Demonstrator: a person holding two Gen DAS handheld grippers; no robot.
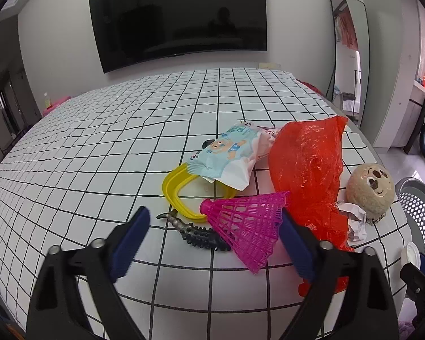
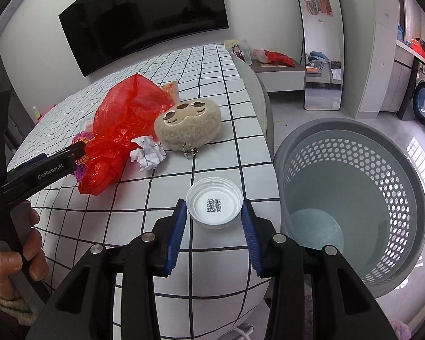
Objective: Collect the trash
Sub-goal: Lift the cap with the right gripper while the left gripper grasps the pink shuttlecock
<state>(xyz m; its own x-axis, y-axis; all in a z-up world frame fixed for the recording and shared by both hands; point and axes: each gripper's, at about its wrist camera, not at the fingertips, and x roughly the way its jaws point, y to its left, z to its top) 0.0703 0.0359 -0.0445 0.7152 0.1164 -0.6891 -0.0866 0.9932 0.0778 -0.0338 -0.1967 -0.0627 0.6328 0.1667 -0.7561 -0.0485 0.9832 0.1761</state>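
Note:
My left gripper (image 1: 215,240) is open over the checked bed, its blue pads on either side of a pink plastic shuttlecock (image 1: 240,221) and a dark spiky toy (image 1: 201,235). The right pad sits at the shuttlecock's skirt and the left pad is well clear. Behind them lie a light blue snack wrapper (image 1: 229,153), a red plastic bag (image 1: 306,164) and a crumpled white paper (image 1: 354,221). My right gripper (image 2: 214,212) is shut on a white bottle cap (image 2: 212,198) with a printed code inside, held over the bed's edge beside a grey perforated basket (image 2: 405,198).
A beige plush face with a ball chain (image 2: 188,126) sits by the crumpled paper (image 2: 148,153) and the red bag (image 2: 127,119). A yellow plastic loop (image 1: 172,189) lies under the wrapper. A hand (image 2: 28,249) holds the left gripper (image 2: 70,155). A TV hangs on the far wall.

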